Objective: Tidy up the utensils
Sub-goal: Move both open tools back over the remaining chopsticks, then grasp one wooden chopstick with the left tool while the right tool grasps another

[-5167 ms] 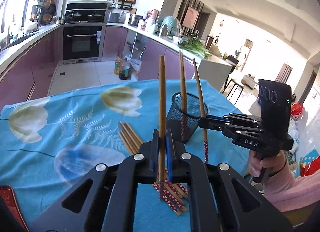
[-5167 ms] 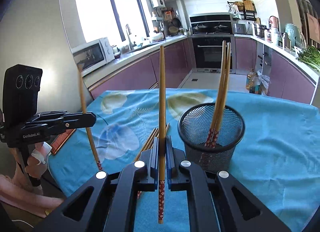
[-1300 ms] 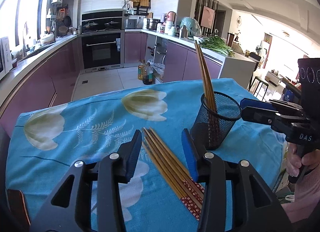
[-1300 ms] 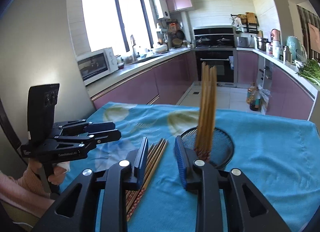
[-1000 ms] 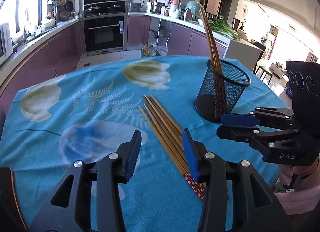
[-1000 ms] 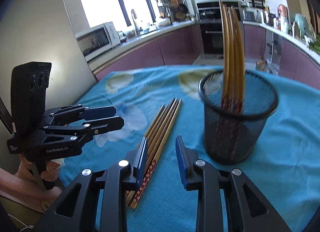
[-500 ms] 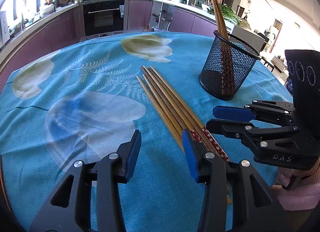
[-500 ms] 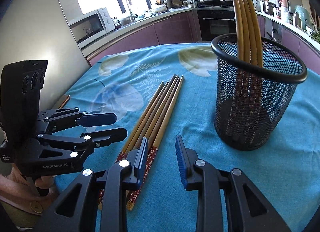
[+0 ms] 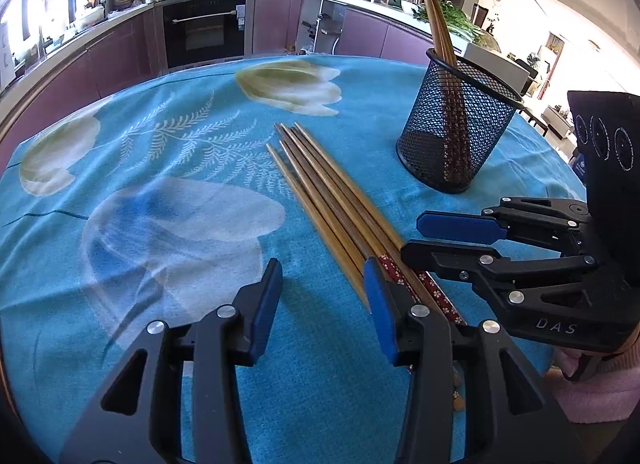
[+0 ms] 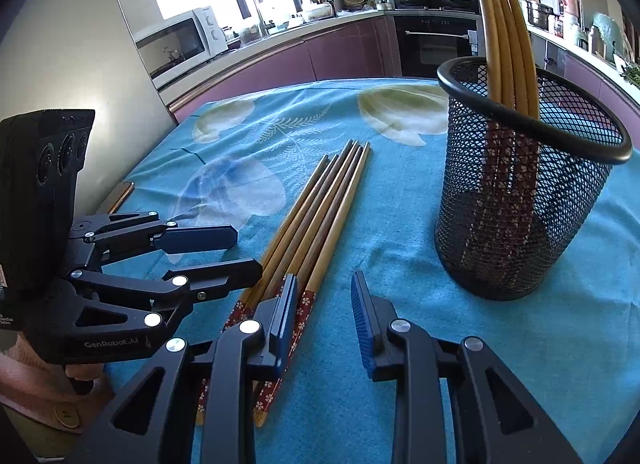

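Observation:
Several wooden chopsticks [image 9: 332, 203] with red patterned ends lie side by side on the blue cloth. A black mesh cup [image 9: 456, 123] behind them holds several more chopsticks upright. My left gripper [image 9: 320, 284] is open and empty, low over the cloth, its right finger above the bundle's near ends. My right gripper [image 10: 324, 296] is open and empty too; its left finger covers the chopsticks' [image 10: 320, 215] red ends, and the mesh cup [image 10: 520, 203] stands to its right. Each gripper shows in the other's view: right gripper [image 9: 416, 238], left gripper [image 10: 246, 252].
The tablecloth [image 9: 160, 223] has pale flower prints and drops off at the near and side edges. A flat brown-edged object [image 10: 120, 195] lies at the cloth's left edge. A pink sleeve [image 9: 592, 392] and hand hold the right gripper. Kitchen counters stand beyond the table.
About five seconds ago each gripper was shut on one upright chopstick; both are open now and more chopsticks stand in the cup. Over the last second both grippers sank toward the loose bundle.

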`<state>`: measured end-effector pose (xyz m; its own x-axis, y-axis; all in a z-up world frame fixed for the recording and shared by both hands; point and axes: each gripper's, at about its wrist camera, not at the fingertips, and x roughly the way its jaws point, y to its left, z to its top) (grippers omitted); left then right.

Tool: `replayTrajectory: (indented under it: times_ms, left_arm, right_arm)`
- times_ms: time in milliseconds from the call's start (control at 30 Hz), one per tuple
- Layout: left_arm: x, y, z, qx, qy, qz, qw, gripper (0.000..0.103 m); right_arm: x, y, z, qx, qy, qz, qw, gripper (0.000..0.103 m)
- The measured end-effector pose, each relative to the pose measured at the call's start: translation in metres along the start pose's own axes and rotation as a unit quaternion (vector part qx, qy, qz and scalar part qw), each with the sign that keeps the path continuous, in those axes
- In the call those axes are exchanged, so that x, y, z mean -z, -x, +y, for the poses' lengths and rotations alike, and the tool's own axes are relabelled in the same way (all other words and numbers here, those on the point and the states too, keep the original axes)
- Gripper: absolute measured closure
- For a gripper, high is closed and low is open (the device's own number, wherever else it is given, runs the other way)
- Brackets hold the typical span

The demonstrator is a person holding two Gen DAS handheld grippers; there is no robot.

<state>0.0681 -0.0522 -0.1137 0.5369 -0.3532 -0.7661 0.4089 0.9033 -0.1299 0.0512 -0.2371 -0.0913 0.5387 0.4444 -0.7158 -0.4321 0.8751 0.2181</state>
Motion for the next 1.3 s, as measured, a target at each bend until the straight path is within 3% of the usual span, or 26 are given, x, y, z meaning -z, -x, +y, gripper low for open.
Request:
replayTrajectory:
  times_ms: [267,500,767,1067,1300]
  left_arm:
    - [-0.001,-0.001,0.000,-0.003,-0.003,0.001,1.0000,0.063]
    - [-0.003,-0.004,0.003,-0.002,-0.004,0.002,1.0000,0.072]
    - [-0.008,-0.011,0.005,-0.009,-0.010,0.005,0.9999,0.072]
    - [-0.017,-0.018,0.012,-0.003,-0.006,0.010,0.9999,0.081]
    - [-0.019,-0.021,0.014,-0.003,0.009,0.009,0.9999,0.089]
  right_arm:
    - [0.000,-0.001,-0.004,0.005,-0.004,0.004,1.000,0.076]
    - [0.000,0.000,-0.002,0.013,-0.002,0.011,1.000,0.076]
    - [-0.008,-0.008,0.001,0.032,0.005,0.016,0.999,0.077]
    - [-0.021,-0.020,-0.002,0.042,0.007,0.018,0.999,0.077]
    - [-0.025,-0.023,-0.007,0.036,-0.009,0.016,0.999,0.090]
